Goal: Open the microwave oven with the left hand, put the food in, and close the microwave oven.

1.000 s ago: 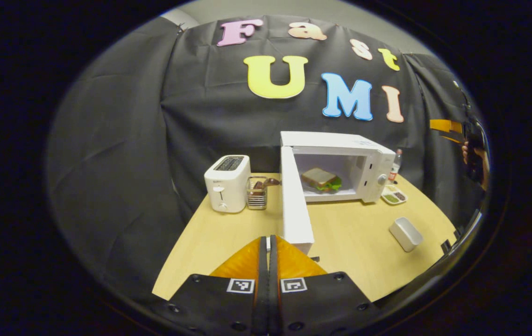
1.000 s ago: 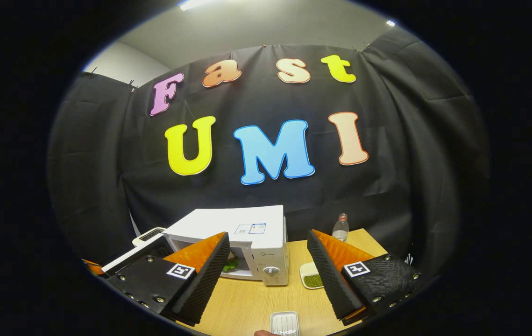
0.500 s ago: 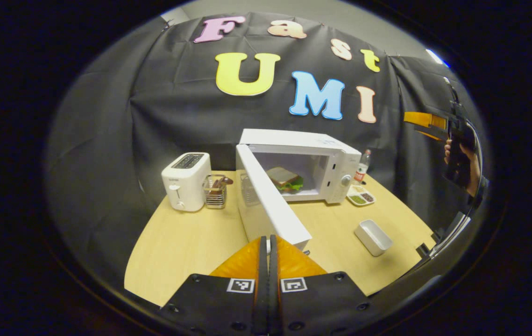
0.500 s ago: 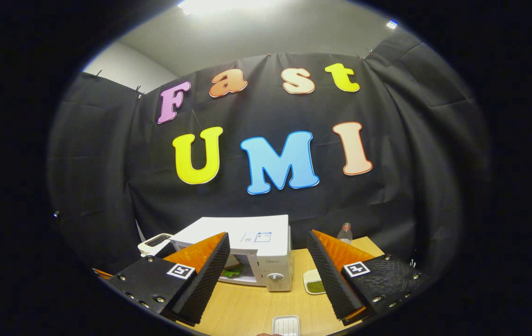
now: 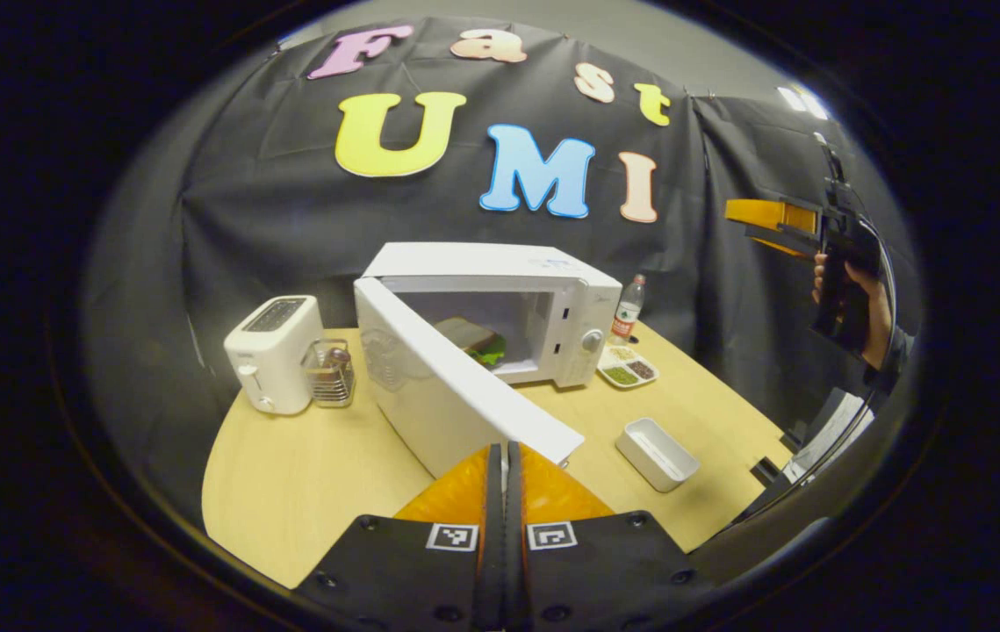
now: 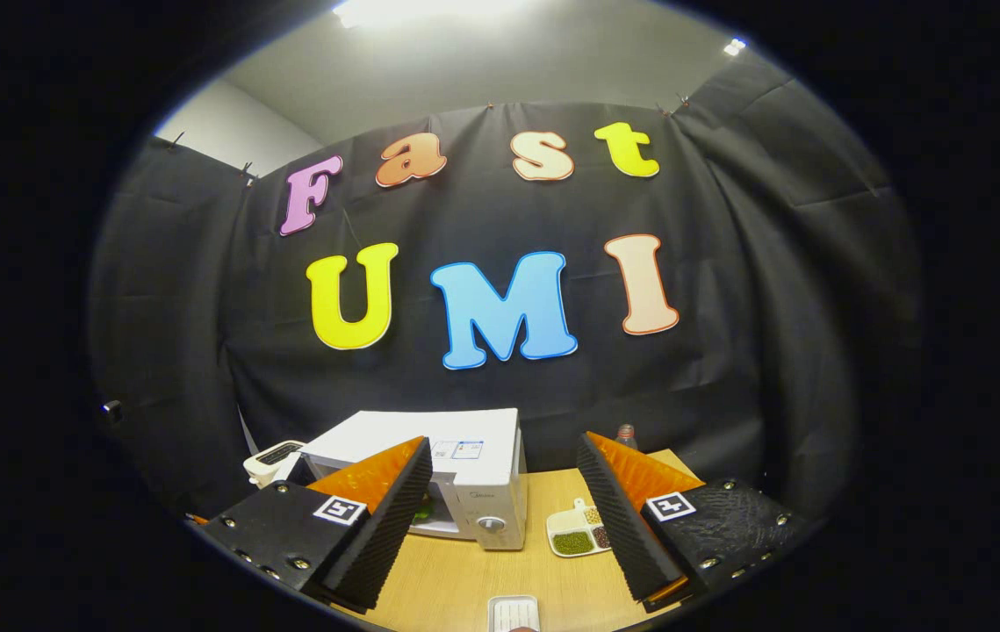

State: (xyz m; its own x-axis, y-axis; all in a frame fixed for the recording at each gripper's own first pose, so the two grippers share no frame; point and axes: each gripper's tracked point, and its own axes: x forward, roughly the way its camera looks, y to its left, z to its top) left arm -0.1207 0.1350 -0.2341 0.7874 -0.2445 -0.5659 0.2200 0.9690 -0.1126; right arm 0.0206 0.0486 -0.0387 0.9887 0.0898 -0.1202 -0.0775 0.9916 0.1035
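Sandwich with green lettuce (image 5: 475, 342) sits inside the white microwave oven (image 5: 500, 307); its white door (image 5: 447, 395) is half open. Left gripper (image 5: 504, 465), fingers pressed together on nothing, is at the door's free edge: push flat and steady toward the latch side (no slapping). Right gripper (image 6: 500, 500) is spread wide, empty, well above the microwave

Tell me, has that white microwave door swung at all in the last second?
Yes. The microwave door has swung partway towards shut: it now covers more of the oven opening and hides part of the sandwich, with the left gripper closed at its free edge.
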